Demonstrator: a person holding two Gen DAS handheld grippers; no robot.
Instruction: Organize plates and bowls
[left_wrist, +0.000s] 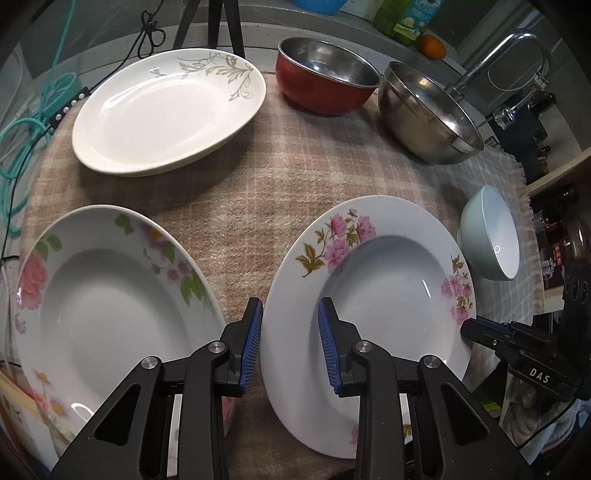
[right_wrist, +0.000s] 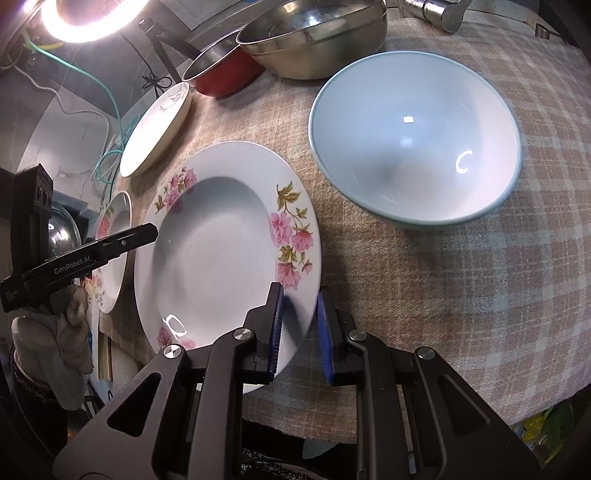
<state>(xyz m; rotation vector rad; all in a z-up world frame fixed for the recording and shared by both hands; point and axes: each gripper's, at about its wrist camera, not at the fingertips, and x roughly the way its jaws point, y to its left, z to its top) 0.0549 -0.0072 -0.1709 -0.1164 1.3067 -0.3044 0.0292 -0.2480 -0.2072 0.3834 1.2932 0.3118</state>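
A deep white plate with pink flowers (left_wrist: 373, 291) lies on the checked cloth, also in the right wrist view (right_wrist: 218, 251). My left gripper (left_wrist: 290, 314) is open, its two fingers either side of the plate's left rim. My right gripper (right_wrist: 300, 301) is open, its fingers either side of the plate's right rim; it shows at the right of the left wrist view (left_wrist: 480, 332). A second flowered plate (left_wrist: 103, 295) lies to the left. A pale green bowl (right_wrist: 413, 136) stands to the right. An oval white plate (left_wrist: 170, 107), a red bowl (left_wrist: 325, 74) and a steel bowl (left_wrist: 428, 110) stand at the back.
A tap (left_wrist: 509, 55) rises behind the steel bowl. Green cables (left_wrist: 33, 125) and a tripod (left_wrist: 218, 22) are at the back left. The cloth's front edge (right_wrist: 369, 421) hangs over the table. A ring light (right_wrist: 88, 18) glares at the upper left.
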